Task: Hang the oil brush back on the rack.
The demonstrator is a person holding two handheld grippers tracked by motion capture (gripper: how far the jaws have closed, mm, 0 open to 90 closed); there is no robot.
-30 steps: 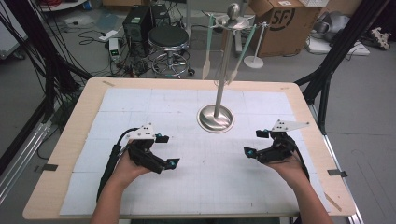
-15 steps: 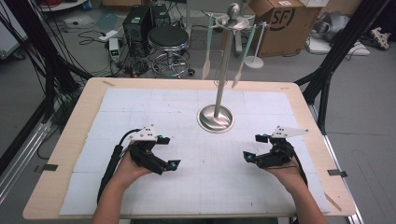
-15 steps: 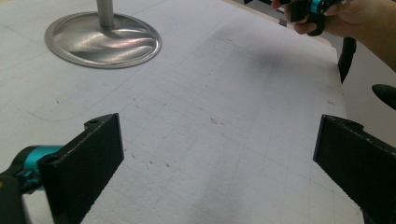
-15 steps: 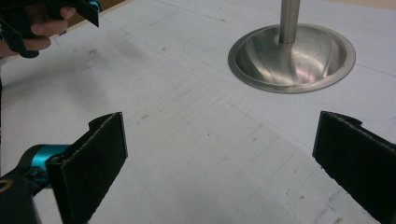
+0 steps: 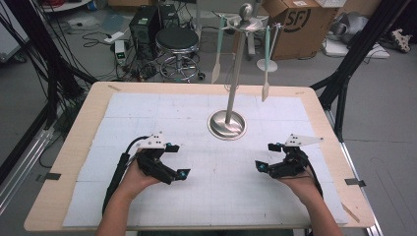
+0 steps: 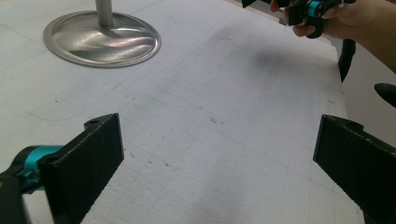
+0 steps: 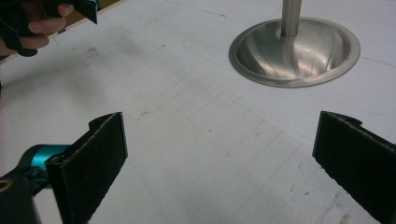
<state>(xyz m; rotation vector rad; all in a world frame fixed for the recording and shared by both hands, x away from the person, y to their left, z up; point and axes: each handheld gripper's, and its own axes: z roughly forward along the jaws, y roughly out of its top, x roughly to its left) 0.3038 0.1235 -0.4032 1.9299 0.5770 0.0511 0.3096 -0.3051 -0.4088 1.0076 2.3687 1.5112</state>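
White matting covers the bench (image 5: 69,162); left gripper (image 5: 175,161) and right gripper (image 5: 266,157) hover with fingers wide apart, empty, flanking the steel stand (image 5: 227,124).

A polished steel stand (image 5: 227,124), with a round dished base and an upright pole topped by a ball, is set on the surface's far middle, pale utensils (image 5: 266,64) being hung from its top disc.
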